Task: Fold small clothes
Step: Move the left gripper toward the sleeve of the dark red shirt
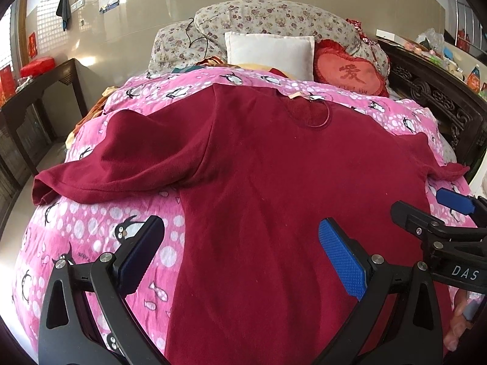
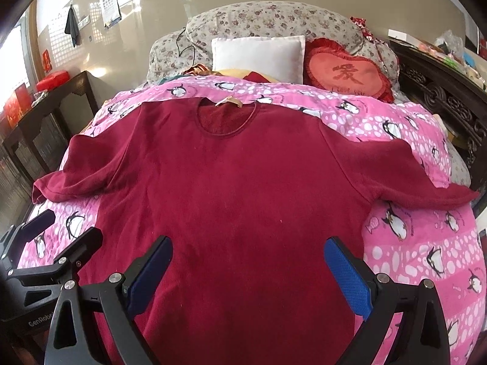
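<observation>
Left wrist view: your left gripper point(image 1: 240, 255) hovers over the lower left part of the shirt point(image 1: 274, 182), jaws wide, nothing between them. One blue pad sits over the quilt point(image 1: 91, 228), the other over red fabric. Your right gripper point(image 1: 438, 210) shows at the right edge, just beside the left one, above the shirt's right side.

Right wrist view: right gripper point(image 2: 248, 267) hangs over the shirt's point(image 2: 243, 188) lower middle, jaws wide too, empty. Left gripper point(image 2: 64, 228) is at the lower left, over the hem edge and quilt point(image 2: 411, 243).

Shirt: dark red, short-sleeved, lies flat and front-up on the pink penguin quilt on the bed, collar w/ tan label point(image 2: 228, 102) toward the pillows, both sleeves spread out to the sides. Left sleeve end droops over the quilt's edge.

Behind the collar: white pillow point(image 2: 258, 54), red heart cushion point(image 2: 347, 73), floral bedding point(image 2: 268, 21). Dark bench point(image 2: 45, 115) stands left of the bed w/ red items on it.
</observation>
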Available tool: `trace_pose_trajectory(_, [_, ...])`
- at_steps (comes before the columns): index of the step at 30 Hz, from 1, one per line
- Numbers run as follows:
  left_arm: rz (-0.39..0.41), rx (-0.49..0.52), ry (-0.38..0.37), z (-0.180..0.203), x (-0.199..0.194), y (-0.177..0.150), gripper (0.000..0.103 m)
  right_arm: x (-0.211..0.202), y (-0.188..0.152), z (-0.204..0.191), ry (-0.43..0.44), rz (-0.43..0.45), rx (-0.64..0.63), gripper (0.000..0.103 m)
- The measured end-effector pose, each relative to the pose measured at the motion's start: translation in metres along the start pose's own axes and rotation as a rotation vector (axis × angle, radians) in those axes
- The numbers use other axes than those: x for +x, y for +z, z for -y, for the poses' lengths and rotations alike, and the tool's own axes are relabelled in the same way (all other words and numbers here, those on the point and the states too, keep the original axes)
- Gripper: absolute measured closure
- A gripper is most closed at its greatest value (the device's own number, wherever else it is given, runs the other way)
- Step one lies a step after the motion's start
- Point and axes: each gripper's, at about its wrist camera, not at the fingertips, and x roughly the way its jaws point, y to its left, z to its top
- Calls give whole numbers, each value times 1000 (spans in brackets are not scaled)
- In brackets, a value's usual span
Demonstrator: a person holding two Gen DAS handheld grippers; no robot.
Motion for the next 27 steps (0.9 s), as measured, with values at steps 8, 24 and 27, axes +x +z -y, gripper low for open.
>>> trace_pose_trajectory(8, [-6,-32,6,-10,13,9,1,12,18,-10,-16,1,-18,3])
trace_pose_trajectory(24, [-18,-93,62,-51,30,15,1,43,38,-40,-1,-6,-57,3])
trace_pose_trajectory(27, [-19,-112,73,-63,31,16,1,50,40,-46,5,-11,-68,3])
